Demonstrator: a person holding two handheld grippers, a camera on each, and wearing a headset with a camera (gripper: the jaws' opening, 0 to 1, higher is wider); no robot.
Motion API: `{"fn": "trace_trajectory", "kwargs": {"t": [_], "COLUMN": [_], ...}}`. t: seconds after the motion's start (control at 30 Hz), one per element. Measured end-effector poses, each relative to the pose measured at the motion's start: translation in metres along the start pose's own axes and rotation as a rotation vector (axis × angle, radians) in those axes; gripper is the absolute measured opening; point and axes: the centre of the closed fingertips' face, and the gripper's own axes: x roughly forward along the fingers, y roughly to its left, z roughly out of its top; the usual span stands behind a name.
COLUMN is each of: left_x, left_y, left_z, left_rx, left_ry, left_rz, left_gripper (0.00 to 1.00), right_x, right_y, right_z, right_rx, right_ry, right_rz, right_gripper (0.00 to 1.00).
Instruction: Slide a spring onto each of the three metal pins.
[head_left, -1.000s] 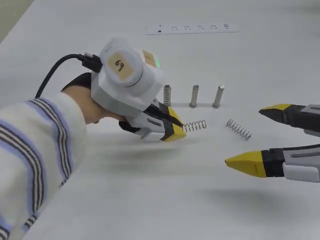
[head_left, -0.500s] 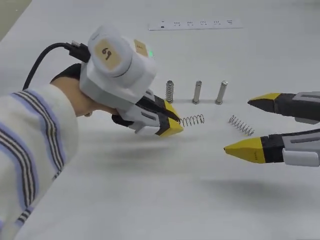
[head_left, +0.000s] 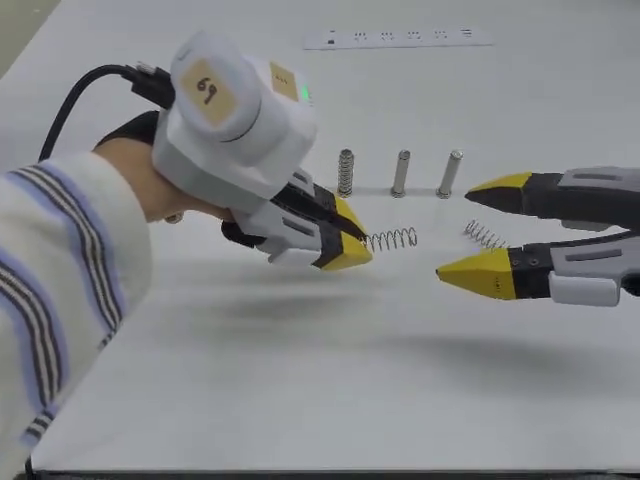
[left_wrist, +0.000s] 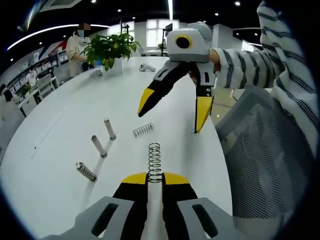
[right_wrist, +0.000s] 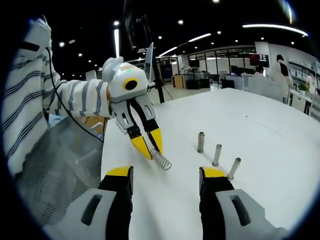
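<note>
Three metal pins stand in a row on the white table. The left pin (head_left: 346, 172) wears a spring; the middle pin (head_left: 401, 172) and right pin (head_left: 450, 172) are bare. My left gripper (head_left: 352, 250) is shut on one end of a spring (head_left: 391, 239), which sticks out level toward the right. That spring (left_wrist: 155, 159) points straight ahead from my left gripper (left_wrist: 155, 176). A loose spring (head_left: 483, 235) lies in front of the right pin. My right gripper (head_left: 458, 232) is open, with its jaws either side of the loose spring and its height over the spring unclear.
A white power strip (head_left: 400, 38) lies at the far edge of the table. A mesh chair (left_wrist: 260, 150) stands beside the table, and a potted plant (left_wrist: 107, 47) sits at its far end. The near half of the table (head_left: 330, 390) is bare.
My right gripper has moved left, so its open jaws now frame the loose spring. My left gripper with its spring has stayed near the pins.
</note>
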Motion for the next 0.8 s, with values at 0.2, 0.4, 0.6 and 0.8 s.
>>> {"fn": "trace_trajectory", "kwargs": {"t": [0.2,0.4,0.6,0.8], "left_x": [-0.003,-0.006,-0.007,-0.008], "left_y": [-0.004,-0.008,-0.012,-0.011], "left_z": [0.002,0.004,0.008,0.011], "left_rx": [0.005,0.001,0.000,0.001], "left_ry": [-0.006,-0.012,-0.035,-0.046], "left_rz": [-0.001,-0.005,-0.016,-0.014], "left_gripper": [0.00,0.00,0.00,0.00], "right_x": [0.009,0.017,0.023,0.027], "right_y": [0.001,0.007,0.014,0.012], "right_z": [0.001,-0.005,-0.005,0.000], "right_rx": [-0.022,-0.039,-0.049,-0.033], "right_ry": [0.004,0.038,0.036,0.007], "right_rz": [0.032,0.082,0.121,0.121], "right_gripper": [0.44,0.34,0.30,0.19]}}
